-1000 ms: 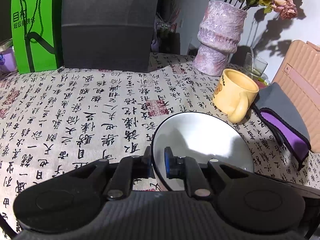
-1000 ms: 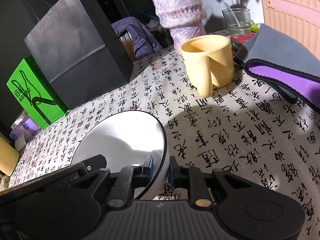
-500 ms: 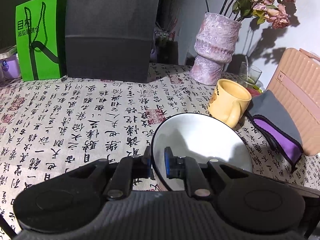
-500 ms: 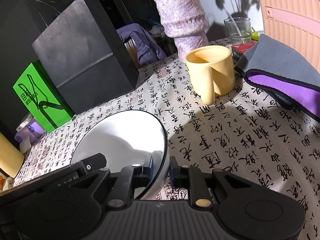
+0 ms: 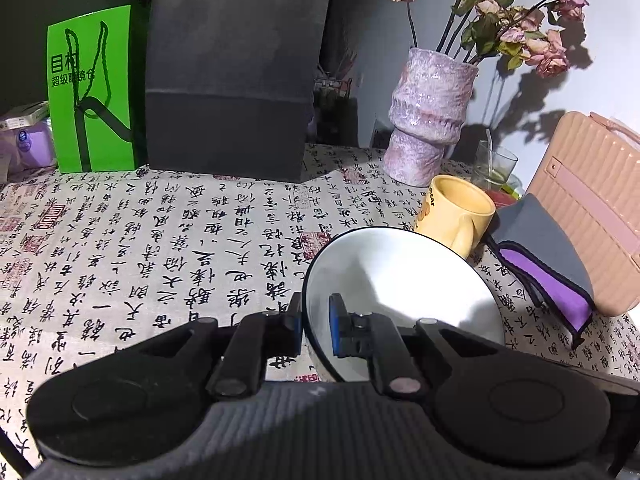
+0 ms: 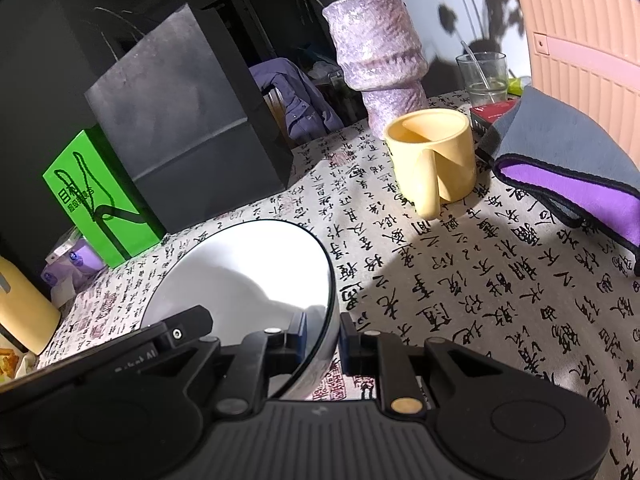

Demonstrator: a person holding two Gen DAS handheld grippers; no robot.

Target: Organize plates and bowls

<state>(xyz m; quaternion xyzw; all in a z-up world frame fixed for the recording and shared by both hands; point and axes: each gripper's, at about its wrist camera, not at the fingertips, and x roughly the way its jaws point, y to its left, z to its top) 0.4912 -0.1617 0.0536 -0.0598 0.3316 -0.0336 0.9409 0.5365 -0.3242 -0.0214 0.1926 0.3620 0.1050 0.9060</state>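
Bowl sitting between both grippers — left gripper clamping its left rim, right gripper clamping right rim; mug just beyond bowl.

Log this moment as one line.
left tool: shut on bowl rim | right tool: shut on opposite rim | bowl over tablecloth

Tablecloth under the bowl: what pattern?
Cream tablecloth printed with black Chinese calligraphy and faint red seal stamps; clearest in the left wrist view.
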